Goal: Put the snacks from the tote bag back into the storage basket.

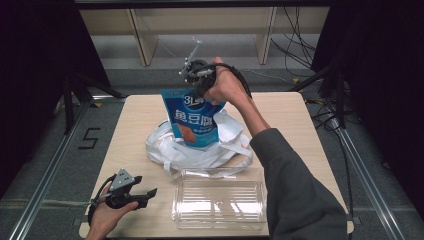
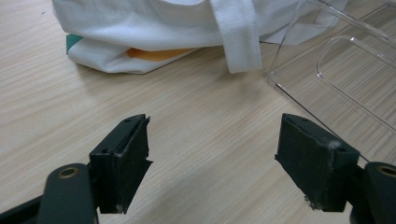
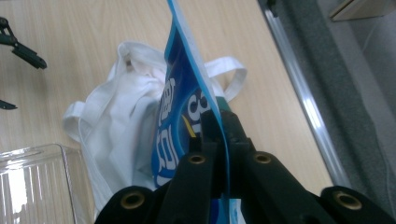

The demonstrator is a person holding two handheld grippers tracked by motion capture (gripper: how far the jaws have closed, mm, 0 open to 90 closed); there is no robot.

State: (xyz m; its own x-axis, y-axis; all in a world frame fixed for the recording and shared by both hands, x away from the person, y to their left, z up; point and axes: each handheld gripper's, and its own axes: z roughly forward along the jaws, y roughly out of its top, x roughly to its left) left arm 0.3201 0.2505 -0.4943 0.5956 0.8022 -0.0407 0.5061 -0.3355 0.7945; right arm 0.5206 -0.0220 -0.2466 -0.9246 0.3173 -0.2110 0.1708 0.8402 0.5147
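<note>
Light wood table, dark curtains around. Right gripper pinches blue pouch by its top edge; pouch hangs upright below it, over white bag. Left gripper gapes, holding nothing.

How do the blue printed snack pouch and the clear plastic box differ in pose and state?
The blue printed snack pouch hangs upright, pinched at its top edge by the right gripper, above the white cloth bag; the clear plastic box lies flat on the wooden table, apart from the open left gripper. The pouch is opaque; the box is see-through and looks empty.
</note>
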